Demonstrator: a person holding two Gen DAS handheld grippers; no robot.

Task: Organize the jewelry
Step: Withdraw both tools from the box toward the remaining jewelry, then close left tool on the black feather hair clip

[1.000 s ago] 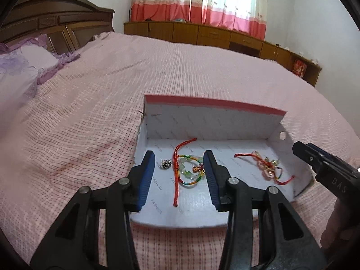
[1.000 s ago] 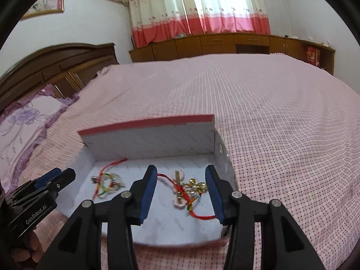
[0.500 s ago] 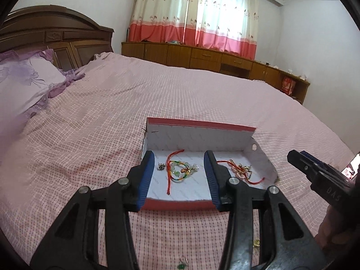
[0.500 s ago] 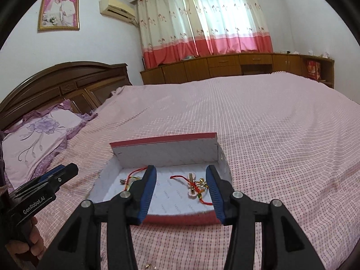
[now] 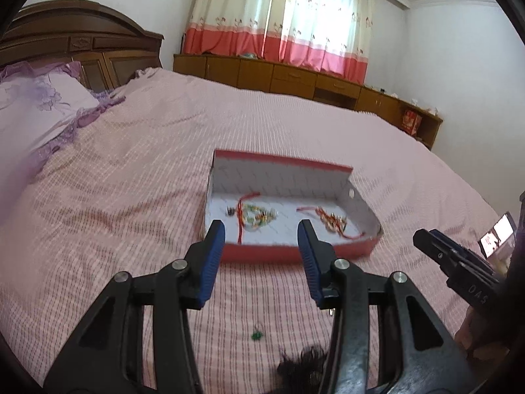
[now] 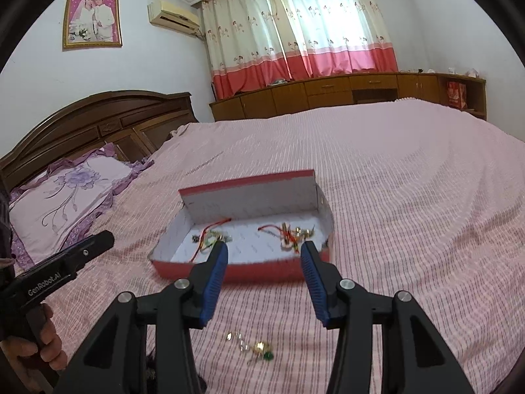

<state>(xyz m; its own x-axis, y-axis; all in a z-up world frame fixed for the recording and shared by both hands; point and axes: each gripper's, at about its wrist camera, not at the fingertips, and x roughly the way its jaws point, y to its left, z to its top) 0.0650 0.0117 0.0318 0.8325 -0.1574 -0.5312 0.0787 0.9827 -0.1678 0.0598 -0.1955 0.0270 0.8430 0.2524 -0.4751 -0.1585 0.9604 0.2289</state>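
I held both tongs, left [image 5: 261,246] and right [image 6: 264,264], apart and empty, before the box [image 6: 242,271], since an earring [image 6: 259,349] lay outside on the bed [image 6: 410,213].

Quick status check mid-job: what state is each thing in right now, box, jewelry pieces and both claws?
Red box: open, flap upright, on the bed.
Beaded bracelet: inside box, left part.
Red-cord gold charm: inside box, right part.
Green-stone jewelry: loose on the bedspread, outside the box.
Left claw: open, empty.
Right claw: open, empty.
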